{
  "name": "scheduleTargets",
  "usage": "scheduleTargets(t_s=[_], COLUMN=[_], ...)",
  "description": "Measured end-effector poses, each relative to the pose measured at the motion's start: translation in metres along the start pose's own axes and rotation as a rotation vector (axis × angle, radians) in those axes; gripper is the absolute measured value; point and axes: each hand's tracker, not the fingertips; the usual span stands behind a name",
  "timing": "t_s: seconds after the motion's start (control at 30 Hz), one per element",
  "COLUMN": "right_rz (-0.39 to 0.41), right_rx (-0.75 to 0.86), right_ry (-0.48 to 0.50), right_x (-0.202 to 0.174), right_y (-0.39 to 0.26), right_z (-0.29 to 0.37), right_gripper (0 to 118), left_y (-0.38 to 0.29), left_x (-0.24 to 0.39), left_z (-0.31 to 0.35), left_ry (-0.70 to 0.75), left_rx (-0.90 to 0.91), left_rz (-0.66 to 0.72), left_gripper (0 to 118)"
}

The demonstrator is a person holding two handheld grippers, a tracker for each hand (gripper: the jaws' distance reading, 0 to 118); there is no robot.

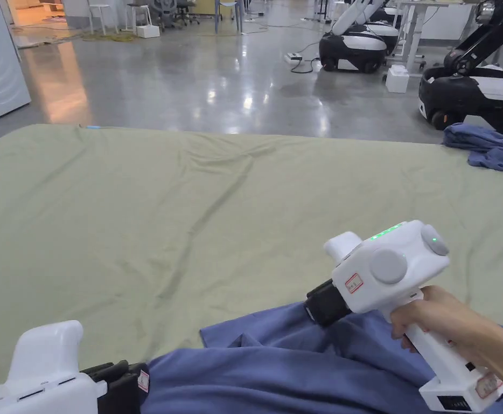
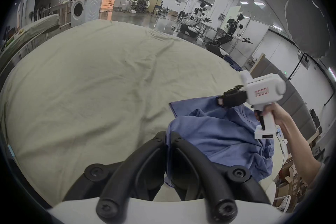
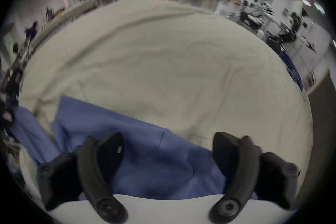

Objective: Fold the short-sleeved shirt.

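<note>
Loosely bunched blue shirt [image 1: 309,366], no clear axis.

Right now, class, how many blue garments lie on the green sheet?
2. One blue shirt is crumpled at the near edge, under both tongs. Another blue garment lies bunched at the far right edge of the sheet. Others may be out of frame.

shirt [image 1: 277,366] on bed [image 1: 137,226], near edge
</note>
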Motion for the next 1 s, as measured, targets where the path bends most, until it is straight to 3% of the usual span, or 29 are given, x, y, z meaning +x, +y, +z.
scheduleTargets(t_s=[0.1, 0.13, 0.17, 0.2, 0.27, 0.37, 0.63, 0.83, 1.0], right_rz=[-0.051, -0.045, -0.034, -0.024, -0.034, -0.002, -0.261, -0.326, -0.459], right_rx=[-0.028, -0.047, -0.039, -0.03, -0.025, -0.04, 0.134, 0.289, 0.441], right_ry=[0.05, 0.057, 0.067, 0.062, -0.008, 0.001, 0.105, 0.018, -0.041], right_x=[0.01, 0.012, 0.011, 0.009, -0.006, -0.015, 0.014, 0.057, 0.098], right_y=[0.004, 0.006, 0.008, 0.009, 0.011, 0.009, -0.012, -0.035, -0.061], right_z=[-0.01, -0.006, -0.002, 0.001, 0.01, 0.009, 0.081, 0.183, 0.273], right_gripper=[83, 70, 48, 10, 7, 7, 7, 6, 6], left_y=[0.0, -0.001, -0.001, -0.002, -0.002, -0.001, 0.013, 0.036, 0.076], left_x=[-0.001, -0.001, 0.001, 0.001, -0.001, -0.003, -0.002, 0.015, 0.036], left_z=[-0.002, -0.002, -0.003, -0.003, -0.004, -0.005, 0.006, 0.023, 0.04], left_ry=[-0.007, -0.008, 0.0, 0.002, -0.004, -0.009, -0.034, -0.026, 0.012], left_rx=[-0.009, -0.005, -0.009, -0.008, -0.009, -0.005, 0.022, 0.063, 0.124], left_rz=[0.002, 0.001, -0.001, -0.005, 0.004, 0.034, 0.066, 0.02, -0.049], left_gripper=[4, 4, 4, 4, 4, 4, 3, 3, 2])
